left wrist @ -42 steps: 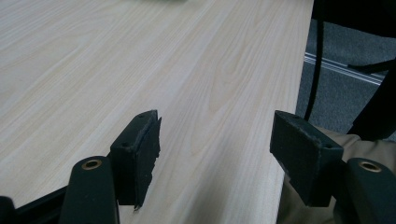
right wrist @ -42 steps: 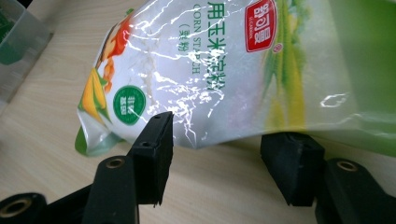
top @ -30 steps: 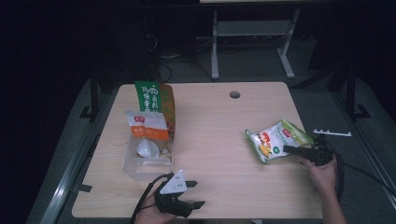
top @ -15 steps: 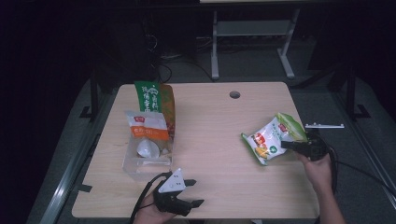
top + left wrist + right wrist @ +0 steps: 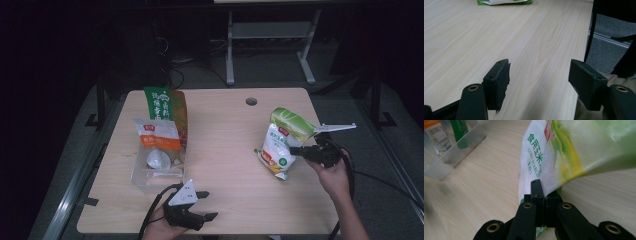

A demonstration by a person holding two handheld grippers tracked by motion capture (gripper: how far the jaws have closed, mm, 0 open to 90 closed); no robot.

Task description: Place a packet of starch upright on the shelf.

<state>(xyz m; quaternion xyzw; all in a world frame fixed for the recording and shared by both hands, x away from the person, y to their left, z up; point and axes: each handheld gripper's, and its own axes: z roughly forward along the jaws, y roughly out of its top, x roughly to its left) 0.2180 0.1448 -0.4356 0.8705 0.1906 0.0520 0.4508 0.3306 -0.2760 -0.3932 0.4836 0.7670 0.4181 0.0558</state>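
Observation:
A white, green and yellow corn starch bag (image 5: 281,140) stands tilted on its lower end at the right of the wooden table (image 5: 225,130). My right gripper (image 5: 296,150) is shut on the bag's edge (image 5: 564,152), with both pads clamped on the plastic (image 5: 544,192). My left gripper (image 5: 207,205) rests near the table's front edge, left of centre. In the left gripper view its jaws (image 5: 539,75) stand wide open over bare wood, with nothing between them.
A clear plastic tray (image 5: 142,177) sits at the left of the table, also seen in the right gripper view (image 5: 454,155). A tall green and orange bag (image 5: 162,105) and a white and orange pouch (image 5: 157,137) lean in it. A cable hole (image 5: 251,101) lies at the back.
The corn starch bag lay flat at the right; now the right gripper has raised it onto its end and drawn it slightly left. The left gripper has not moved.

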